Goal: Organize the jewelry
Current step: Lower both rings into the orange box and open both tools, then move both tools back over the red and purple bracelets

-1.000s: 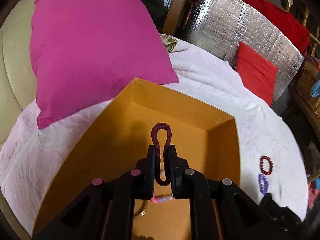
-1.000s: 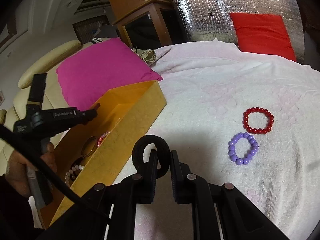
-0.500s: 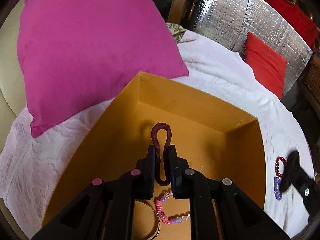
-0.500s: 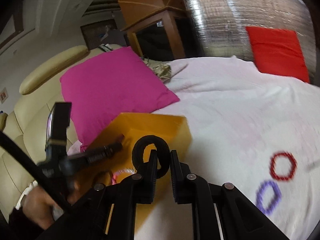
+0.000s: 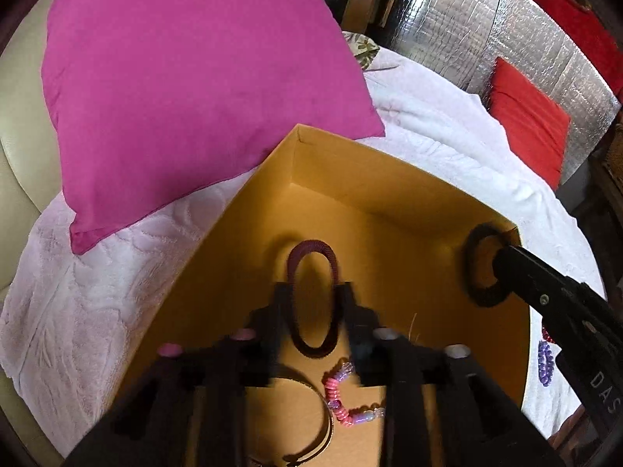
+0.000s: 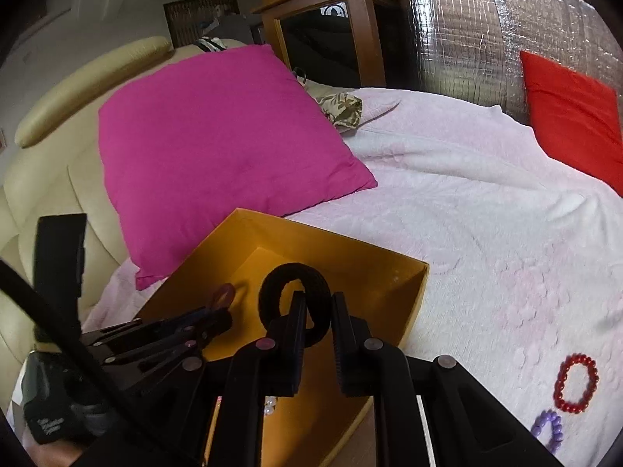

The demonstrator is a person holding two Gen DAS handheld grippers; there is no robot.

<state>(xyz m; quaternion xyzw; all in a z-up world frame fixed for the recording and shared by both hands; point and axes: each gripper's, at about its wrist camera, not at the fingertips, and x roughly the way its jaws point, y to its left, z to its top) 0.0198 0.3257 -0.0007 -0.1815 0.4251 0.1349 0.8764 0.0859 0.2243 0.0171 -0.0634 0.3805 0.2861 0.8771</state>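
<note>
An open orange box point(image 5: 389, 186) lies on a white blanket. Over its floor hangs a maroon spiral hair tie point(image 5: 313, 249), between the pads of my left gripper point(image 5: 313, 292). Those jaws are opening, and the tie has sprung into an oval that still touches both pads. My right gripper point(image 6: 315, 311) hovers over the box point(image 6: 350, 257) near its right wall. Its jaws are only just opening, still close on a black hair tie point(image 6: 272, 284), which the left wrist view shows too point(image 5: 473, 272). A red bead bracelet point(image 6: 578, 383) and a purple bead bracelet point(image 6: 549, 430) lie on the blanket to the right.
A pink beaded bracelet point(image 5: 342, 401) and a thin bangle point(image 5: 327, 432) lie on the box floor. A large magenta cushion point(image 5: 194, 89) rests behind the box against a cream sofa point(image 6: 50, 148). A red cushion point(image 6: 572, 116) leans on a silver panel at the far right.
The left jaws have spread and the maroon tie has widened from a thin loop to an oval. The right gripper has carried the black tie leftward from over the blanket to over the box.
</note>
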